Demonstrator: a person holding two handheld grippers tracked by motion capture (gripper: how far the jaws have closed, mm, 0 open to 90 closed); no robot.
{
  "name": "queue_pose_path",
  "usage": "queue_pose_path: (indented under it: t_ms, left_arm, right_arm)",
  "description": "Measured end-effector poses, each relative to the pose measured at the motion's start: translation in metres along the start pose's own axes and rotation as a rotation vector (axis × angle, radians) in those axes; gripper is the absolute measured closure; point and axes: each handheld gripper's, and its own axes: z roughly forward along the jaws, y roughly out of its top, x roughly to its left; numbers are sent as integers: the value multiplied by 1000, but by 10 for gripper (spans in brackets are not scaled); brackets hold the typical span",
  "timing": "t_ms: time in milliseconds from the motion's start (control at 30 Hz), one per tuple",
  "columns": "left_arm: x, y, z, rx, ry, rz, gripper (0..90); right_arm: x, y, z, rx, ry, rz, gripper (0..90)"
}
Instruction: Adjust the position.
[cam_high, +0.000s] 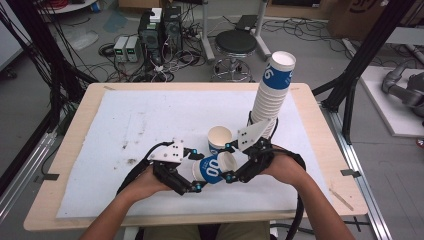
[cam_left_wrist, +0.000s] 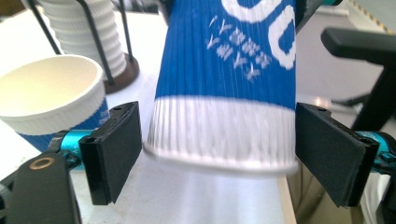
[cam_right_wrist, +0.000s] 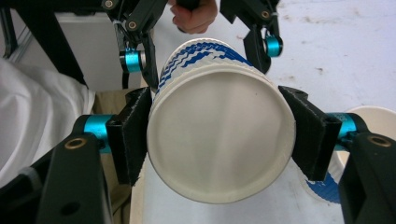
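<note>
High view: blue paper cup (cam_high: 210, 169) lies sideways above the table mat (cam_high: 125, 120) between both grippers. Right gripper (cam_high: 229, 161) clamps its base; left gripper (cam_high: 196, 170) pads stand off the rim, released.

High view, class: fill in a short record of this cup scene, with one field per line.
held cup: blue and white paper cup, lying level between both claws
right claw: pads pressed on the cup's base end
left claw: pads apart from the cup's sides
upright cup: empty, on the white mat
cup stack: tall, leaning, in a black holder
</note>
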Motion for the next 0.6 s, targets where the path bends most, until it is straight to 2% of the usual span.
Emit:
queue_pose_path:
  t_ms: [167,300,600]
  left_arm:
    - [2,-4,-7,-64,34,-10,167]
    - [3,-5,-10,-86,54,-6,167]
    - [3,-11,-16,-154,73,-34,167]
  right_arm:
    - [-1,-8,-7,-41,-23,30,307]
    - [-2,-14,-11,-87,-41,46,307]
    - [0,-30,-17,-162,-63,101,307]
